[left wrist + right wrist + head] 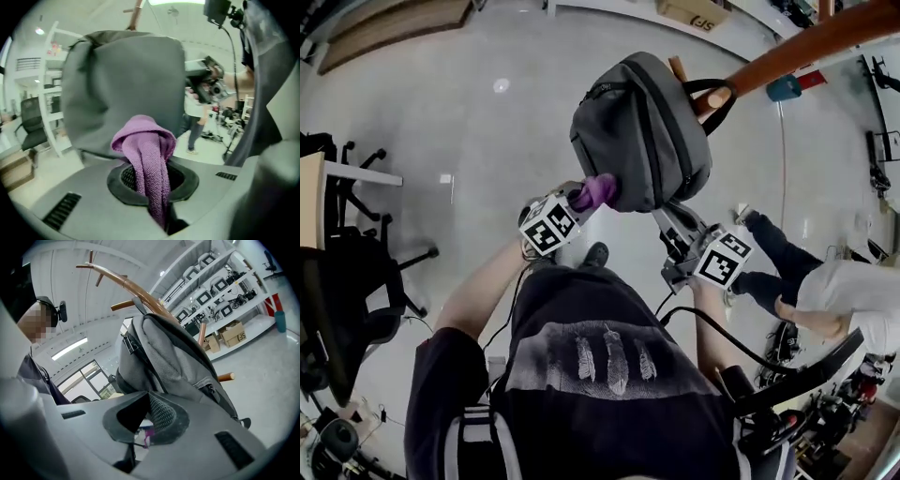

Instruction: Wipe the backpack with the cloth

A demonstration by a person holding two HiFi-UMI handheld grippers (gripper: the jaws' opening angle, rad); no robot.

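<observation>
Head view: the backpack [642, 131] hangs by its strap from a wooden rack [797, 47]. Its long axis runs from the peg down toward both grippers, bottom end nearest the jaws.

Left gripper view: the left gripper [154, 187] pinches the purple cloth [147, 154], whose bunched end presses the grey fabric just ahead of the tips. The cloth looks soft, light and limp.

Right gripper view: the right gripper [145, 401] has its jaws spread, with the bag's lower edge just beyond them, possibly touching. A soft bag hung like this will likely swing, so that lower edge is where to steady it.
</observation>
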